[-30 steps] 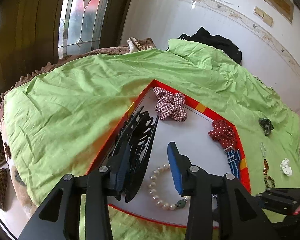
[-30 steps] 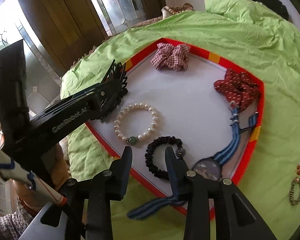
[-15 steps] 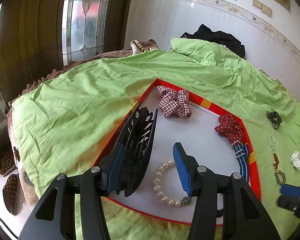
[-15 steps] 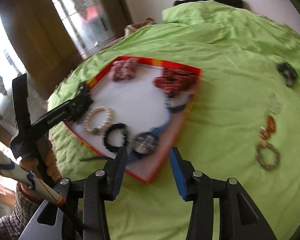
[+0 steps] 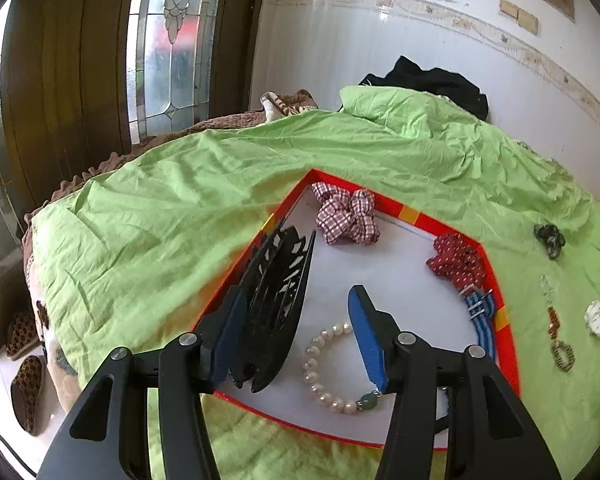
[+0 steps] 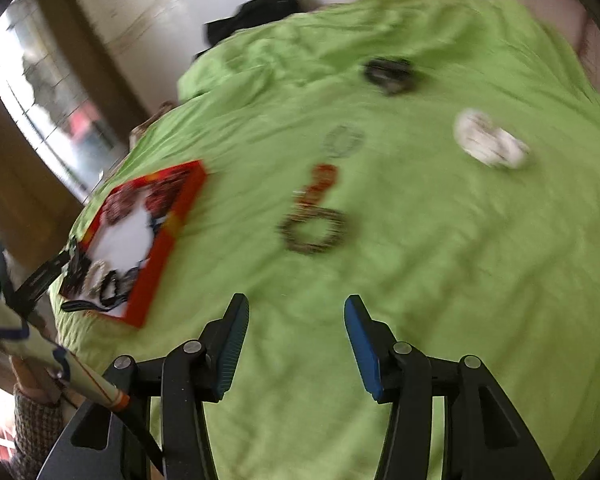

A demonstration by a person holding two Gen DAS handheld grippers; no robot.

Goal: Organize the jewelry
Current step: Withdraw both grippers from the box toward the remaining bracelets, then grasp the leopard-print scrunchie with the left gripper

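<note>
A red-rimmed white tray [image 5: 408, 212] lies on the green sheet. It holds a black hair claw [image 5: 276, 304], a pearl bracelet [image 5: 328, 368], a checked scrunchie [image 5: 348, 216], a red dotted scrunchie [image 5: 456, 260] and a blue striped watch strap [image 5: 482, 316]. My left gripper [image 5: 296, 332] is open above the tray's near edge, over the claw and pearls. My right gripper [image 6: 296, 340] is open and empty over bare sheet. Ahead of it lie a brown bead bracelet [image 6: 314, 230], an orange one [image 6: 320, 184], a clear ring [image 6: 342, 140], a white clip [image 6: 488, 144] and a dark clip [image 6: 390, 74]. The tray [image 6: 172, 232] is at its left.
The green sheet [image 5: 160, 208] covers a bed with a brown blanket edge at the left. Black clothing [image 5: 432, 80] lies at the far wall. A wooden door with glass stands at the back left. Slippers [image 5: 24, 364] lie on the floor at the left.
My right gripper has swung right, away from the tray, and now faces the loose bracelets and clips; its view is blurred. My left gripper has drawn back and up a little over the tray.
</note>
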